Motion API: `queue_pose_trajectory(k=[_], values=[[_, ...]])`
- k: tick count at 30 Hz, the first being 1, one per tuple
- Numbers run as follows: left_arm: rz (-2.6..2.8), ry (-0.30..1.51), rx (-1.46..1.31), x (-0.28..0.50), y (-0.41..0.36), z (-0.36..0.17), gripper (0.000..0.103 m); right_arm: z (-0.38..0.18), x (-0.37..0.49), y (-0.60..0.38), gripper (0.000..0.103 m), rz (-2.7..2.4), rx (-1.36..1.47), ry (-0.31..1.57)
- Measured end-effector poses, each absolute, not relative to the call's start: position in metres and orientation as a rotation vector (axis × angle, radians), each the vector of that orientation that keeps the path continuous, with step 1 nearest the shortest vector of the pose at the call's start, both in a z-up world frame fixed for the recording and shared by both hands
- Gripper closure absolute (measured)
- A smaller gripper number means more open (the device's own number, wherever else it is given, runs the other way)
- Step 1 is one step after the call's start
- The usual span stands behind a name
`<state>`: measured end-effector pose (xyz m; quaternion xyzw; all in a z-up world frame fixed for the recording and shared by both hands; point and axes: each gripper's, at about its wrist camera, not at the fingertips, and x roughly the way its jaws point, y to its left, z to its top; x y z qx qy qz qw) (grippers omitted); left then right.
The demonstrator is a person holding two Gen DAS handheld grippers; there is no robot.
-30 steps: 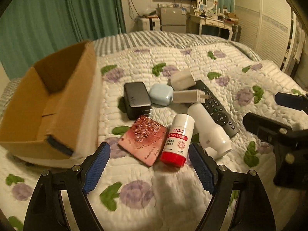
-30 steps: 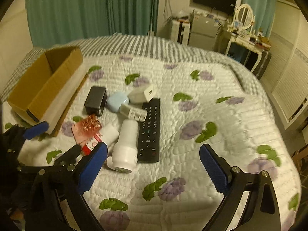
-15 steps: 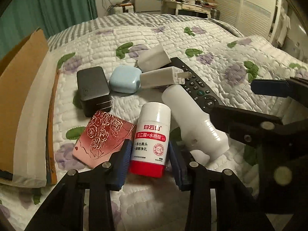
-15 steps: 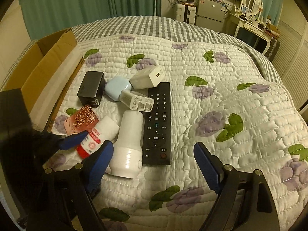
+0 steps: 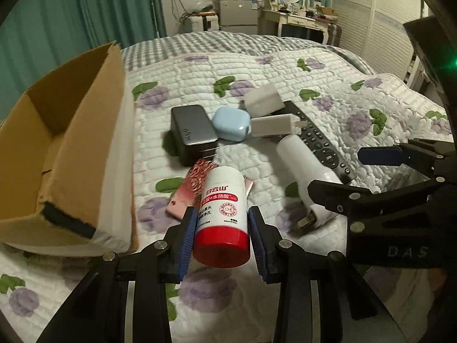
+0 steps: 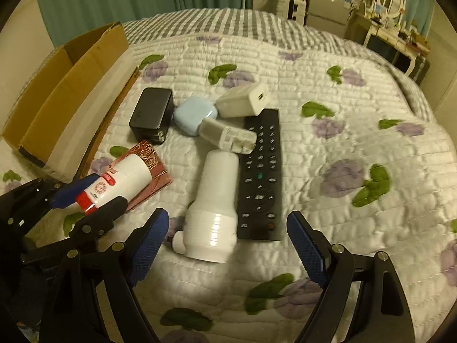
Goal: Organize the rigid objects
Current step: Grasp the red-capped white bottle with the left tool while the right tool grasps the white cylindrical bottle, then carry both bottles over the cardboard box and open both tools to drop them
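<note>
My left gripper is shut on a white bottle with a red cap, cap end toward the camera, held over a pink rose-patterned card. The right wrist view shows that bottle at the left. My right gripper hangs low over the quilt with its jaws closing. The wide end of a large white bottle lies between its pads, which do not touch it. A black remote lies right beside that bottle. An open cardboard box stands at the left.
Behind the bottles lie a black charger block, a pale blue case and two white plug adapters. All rest on a quilted bed cover. Green curtains and a dressing table stand beyond the bed.
My left gripper went from wide open to shut on the red-capped bottle and raised it off the card. My right gripper sank toward the large white bottle and narrowed a little.
</note>
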<state>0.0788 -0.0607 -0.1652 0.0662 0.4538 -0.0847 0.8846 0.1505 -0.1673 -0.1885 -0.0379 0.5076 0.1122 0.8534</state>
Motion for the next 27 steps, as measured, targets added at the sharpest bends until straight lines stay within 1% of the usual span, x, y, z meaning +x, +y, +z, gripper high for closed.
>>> queue_pose_trajectory(k=[5, 6, 7, 11, 14, 20, 27], values=[[-0.158, 0.935, 0.110, 0.076, -0.050, -0.159, 0.067, -0.200, 0.152, -0.161, 0.033, 0.235, -0.105, 1.109], [-0.156, 0.932, 0.109, 0.076, -0.049, -0.158, 0.067, -0.203, 0.154, -0.159, 0.039, 0.240, -0.107, 1.122], [-0.156, 0.928, 0.110, 0.075, -0.050, -0.156, 0.067, -0.206, 0.156, -0.156, 0.043, 0.250, -0.105, 1.131], [-0.158, 0.911, 0.113, 0.070, -0.049, -0.150, 0.067, -0.214, 0.161, -0.142, 0.049, 0.252, -0.142, 1.149], [-0.154, 0.901, 0.116, 0.066, -0.049, -0.146, 0.067, -0.215, 0.159, -0.133, 0.059, 0.236, -0.191, 1.139], [-0.163, 0.866, 0.116, 0.056, -0.051, -0.131, 0.067, -0.200, 0.144, -0.141, 0.059, 0.228, -0.166, 1.082], [-0.187, 0.800, 0.091, 0.043, -0.052, -0.100, 0.067, -0.162, 0.127, -0.151, 0.059, 0.234, -0.128, 0.981]])
